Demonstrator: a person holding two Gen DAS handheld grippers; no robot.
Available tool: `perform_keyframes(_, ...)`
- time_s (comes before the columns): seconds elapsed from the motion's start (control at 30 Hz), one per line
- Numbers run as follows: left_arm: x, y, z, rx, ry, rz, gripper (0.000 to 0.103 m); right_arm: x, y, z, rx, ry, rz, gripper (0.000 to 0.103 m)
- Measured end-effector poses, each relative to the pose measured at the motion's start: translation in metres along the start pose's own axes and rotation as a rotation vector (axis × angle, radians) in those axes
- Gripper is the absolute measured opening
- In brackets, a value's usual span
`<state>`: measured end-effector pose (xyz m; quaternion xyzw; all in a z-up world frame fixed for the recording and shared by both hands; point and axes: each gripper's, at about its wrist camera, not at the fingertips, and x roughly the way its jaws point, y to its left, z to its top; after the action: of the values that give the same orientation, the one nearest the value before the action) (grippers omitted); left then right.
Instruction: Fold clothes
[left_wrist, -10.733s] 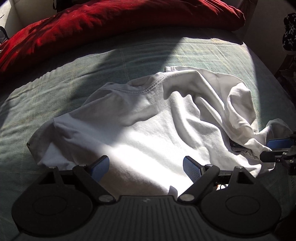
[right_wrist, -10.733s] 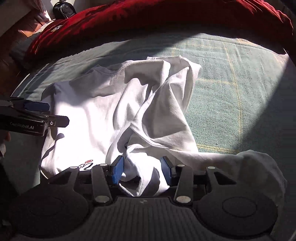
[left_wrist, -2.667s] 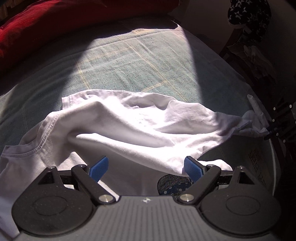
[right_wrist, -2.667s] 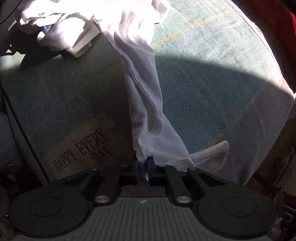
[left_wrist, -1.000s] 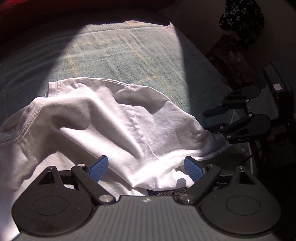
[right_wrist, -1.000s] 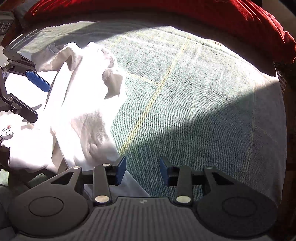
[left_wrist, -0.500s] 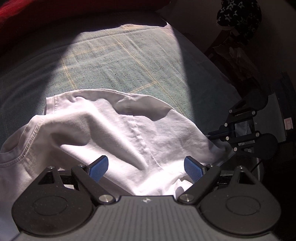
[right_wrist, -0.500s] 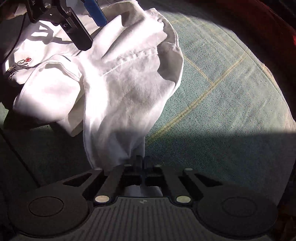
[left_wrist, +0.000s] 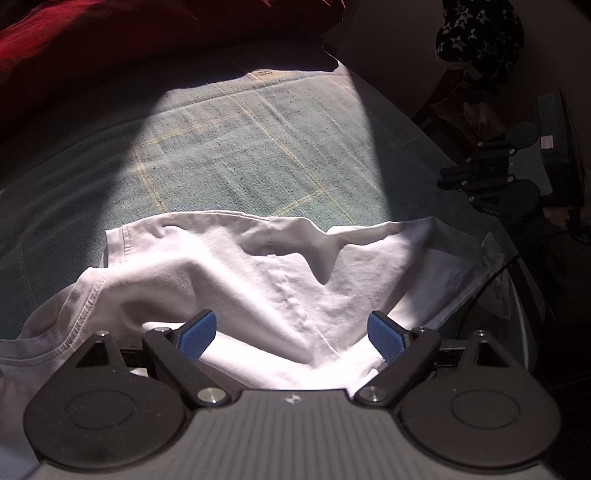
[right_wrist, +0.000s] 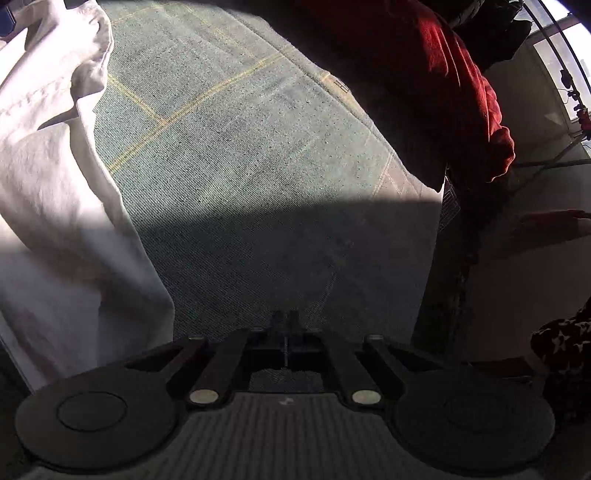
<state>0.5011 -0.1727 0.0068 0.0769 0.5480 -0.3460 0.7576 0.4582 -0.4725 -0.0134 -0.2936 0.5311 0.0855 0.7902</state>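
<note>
The left gripper (left_wrist: 291, 334) hovers wide open over the white T-shirt (left_wrist: 258, 273) on the green bedspread (left_wrist: 236, 147), while the right gripper (right_wrist: 284, 325) sits closed, its 2 fingers gripping nothing.

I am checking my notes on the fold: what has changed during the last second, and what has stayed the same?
The right gripper, open a second ago, closed at the edge of the white T-shirt, then swung away; now it is shut on nothing, the shirt spread wider. The left gripper stays open over the shirt on the green bedcover.
</note>
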Motion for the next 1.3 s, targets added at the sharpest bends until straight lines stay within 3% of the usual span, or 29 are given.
perform_keyframes(0.17, -0.008, 0.01, -0.002, -0.043, -0.023, 0.025, 0.089, -0.022, 0.014, 0.026, 0.082, -0.132, 0.289, 0.033)
perform_keyframes(0.23, -0.013, 0.015, -0.004, -0.061, -0.036, 0.036, 0.089, -0.024, 0.028, 0.039, 0.066, -0.166, 0.352, 0.054)
perform_keyframes(0.3, -0.017, 0.021, -0.007, -0.08, -0.041, 0.052, 0.089, -0.02, 0.045, 0.055, 0.028, -0.203, 0.369, 0.057)
perform_keyframes(0.43, -0.026, 0.032, -0.019, -0.119, -0.048, 0.079, 0.089, 0.0, 0.064, 0.08, 0.019, -0.196, 0.414, 0.058)
perform_keyframes(0.6, -0.041, 0.048, -0.039, -0.173, -0.057, 0.112, 0.089, 0.019, 0.067, 0.097, 0.029, -0.144, 0.278, 0.058)
perform_keyframes(0.83, -0.068, 0.077, -0.073, -0.257, -0.064, 0.19, 0.089, -0.017, 0.033, 0.1, 0.163, -0.141, 0.299, 0.062)
perform_keyframes(0.93, -0.082, 0.092, -0.087, -0.277, -0.068, 0.234, 0.089, -0.039, 0.022, 0.105, 0.239, -0.158, 0.329, 0.064)
perform_keyframes(1.1, -0.104, 0.115, -0.107, -0.323, -0.099, 0.286, 0.089, -0.063, 0.017, 0.123, 0.372, -0.195, 0.476, 0.068)
perform_keyframes(1.3, -0.119, 0.147, -0.113, -0.34, -0.16, 0.314, 0.089, -0.07, 0.052, 0.161, 0.319, -0.227, 0.519, 0.068)
